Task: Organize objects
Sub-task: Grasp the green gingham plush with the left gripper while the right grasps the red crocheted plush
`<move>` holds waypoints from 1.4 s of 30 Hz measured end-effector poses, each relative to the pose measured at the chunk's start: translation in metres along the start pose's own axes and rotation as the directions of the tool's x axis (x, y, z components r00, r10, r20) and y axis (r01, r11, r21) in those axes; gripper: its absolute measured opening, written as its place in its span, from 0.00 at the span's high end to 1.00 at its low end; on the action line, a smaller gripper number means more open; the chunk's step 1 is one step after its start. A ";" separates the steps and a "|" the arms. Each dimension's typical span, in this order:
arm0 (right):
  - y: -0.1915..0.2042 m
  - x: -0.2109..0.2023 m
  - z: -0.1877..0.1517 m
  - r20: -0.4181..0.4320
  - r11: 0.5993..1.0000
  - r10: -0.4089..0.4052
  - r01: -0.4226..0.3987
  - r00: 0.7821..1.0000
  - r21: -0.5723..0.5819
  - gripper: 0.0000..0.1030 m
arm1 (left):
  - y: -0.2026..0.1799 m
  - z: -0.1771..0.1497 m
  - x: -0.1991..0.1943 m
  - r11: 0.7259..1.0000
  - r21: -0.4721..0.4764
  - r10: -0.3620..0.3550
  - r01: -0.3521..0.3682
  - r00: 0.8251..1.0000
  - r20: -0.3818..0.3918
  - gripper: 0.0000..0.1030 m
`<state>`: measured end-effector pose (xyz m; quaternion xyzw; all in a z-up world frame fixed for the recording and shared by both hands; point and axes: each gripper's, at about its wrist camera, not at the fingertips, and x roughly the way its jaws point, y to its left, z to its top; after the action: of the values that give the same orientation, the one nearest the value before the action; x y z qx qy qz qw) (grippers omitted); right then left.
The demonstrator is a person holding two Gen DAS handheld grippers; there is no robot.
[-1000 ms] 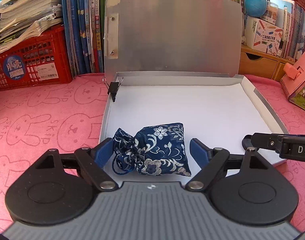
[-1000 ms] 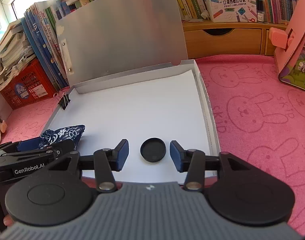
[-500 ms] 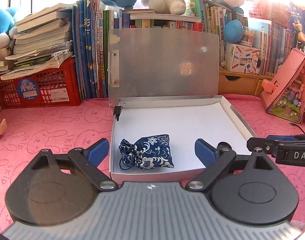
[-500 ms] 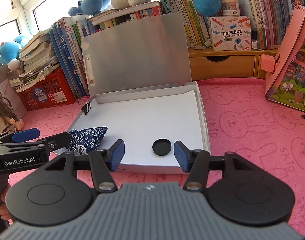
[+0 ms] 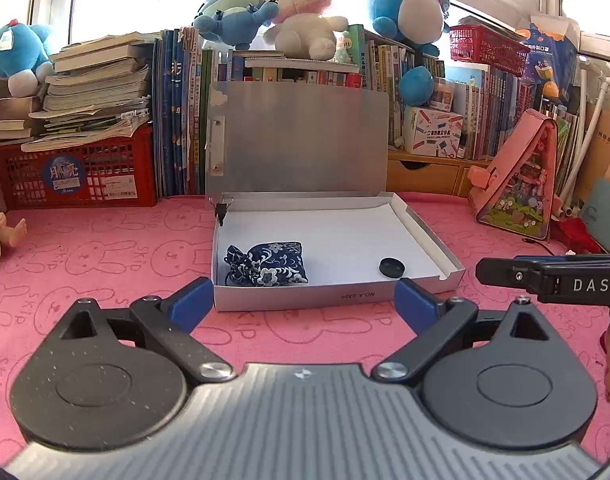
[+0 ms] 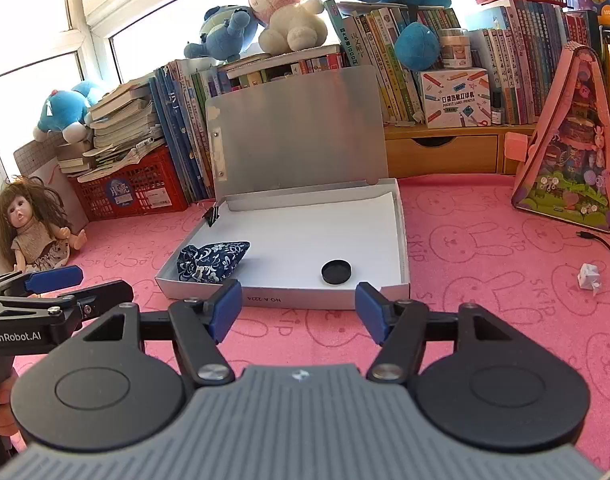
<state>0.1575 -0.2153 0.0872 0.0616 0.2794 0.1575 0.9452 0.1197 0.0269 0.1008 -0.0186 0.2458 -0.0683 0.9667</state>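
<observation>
Both grippers now back from silver box (image 5: 337,298), over pink mat (image 5: 105,248); a second ago fingers flanked items inside. Left gripper (image 5: 303,304): jaws just been opening, wide, empty. Right gripper (image 6: 299,312): jaws just been opening, empty. Blue pouch (image 5: 267,264) at box's 7 o'clock, black cap (image 5: 392,268) at 5 o'clock.

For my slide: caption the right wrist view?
Open right gripper backed off from silver box holding blue pouch and black cap.
</observation>
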 end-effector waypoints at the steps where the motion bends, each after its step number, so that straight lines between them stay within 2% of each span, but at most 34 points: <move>1: 0.001 -0.003 -0.003 0.004 1.000 -0.003 0.003 1.000 -0.006 0.26 | 0.000 -0.005 -0.004 1.000 0.001 0.000 -0.001 1.000 0.004 0.04; 11: 0.010 -0.021 -0.048 0.009 0.997 -0.049 0.050 0.999 -0.061 0.21 | 0.011 -0.051 -0.021 0.999 -0.014 0.046 -0.046 0.999 -0.005 0.03; 20: 0.002 -0.029 -0.081 -0.012 0.996 -0.084 0.084 0.996 0.006 0.21 | 0.025 -0.089 -0.029 0.994 -0.042 0.095 -0.097 0.995 -0.040 0.03; 26: 0.002 -0.037 -0.096 0.005 0.991 -0.132 0.132 0.991 0.014 0.21 | 0.027 -0.103 -0.038 0.990 -0.028 0.140 -0.141 0.990 -0.006 0.03; 31: 0.010 -0.045 -0.110 0.066 0.976 -0.217 0.218 0.974 -0.014 0.21 | 0.029 -0.107 -0.038 0.978 -0.012 0.207 -0.207 0.978 0.025 0.03; 38: 0.015 -0.048 -0.123 0.054 0.977 -0.212 0.212 0.976 0.000 0.21 | 0.039 -0.109 -0.036 0.956 -0.062 0.288 -0.287 0.958 0.003 0.05; 42: 0.022 -0.043 -0.126 0.045 0.976 -0.216 0.216 0.975 -0.016 0.21 | 0.045 -0.113 -0.032 0.954 -0.093 0.283 -0.284 0.959 -0.031 0.05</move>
<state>0.0483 -0.2056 0.0080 0.0244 0.2627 0.0554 0.9630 0.0433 0.0757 0.0137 -0.0291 0.2571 0.0828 0.9624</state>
